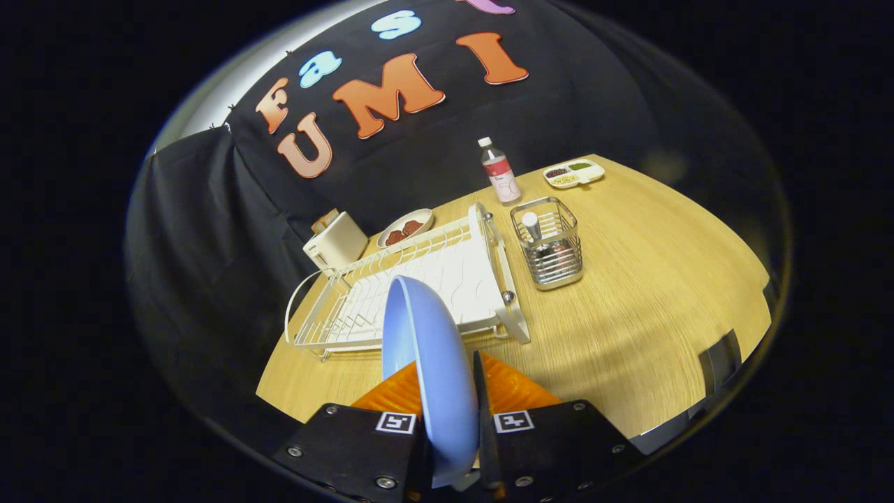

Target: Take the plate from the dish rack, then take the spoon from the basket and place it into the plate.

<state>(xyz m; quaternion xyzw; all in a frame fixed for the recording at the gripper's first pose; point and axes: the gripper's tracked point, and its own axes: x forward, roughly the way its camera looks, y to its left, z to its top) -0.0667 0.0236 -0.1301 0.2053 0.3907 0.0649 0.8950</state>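
- The gripper (450,447) is clamped on the blue plate (426,363), one finger pressing each face; the plate stands on edge between them and rises just ahead of the fingers, clear of the table.
- The white dish rack (412,283) lies just beyond the plate, on the left half of the wooden table (628,314).
- The wire basket (548,244) stands right of the rack's far end, near it but apart, with the spoon (532,227) upright inside.
- Bare tabletop spreads near and right of the basket, out to the table's right edge.
- Far off stand a bottle (500,170) and a divided tray (574,173).
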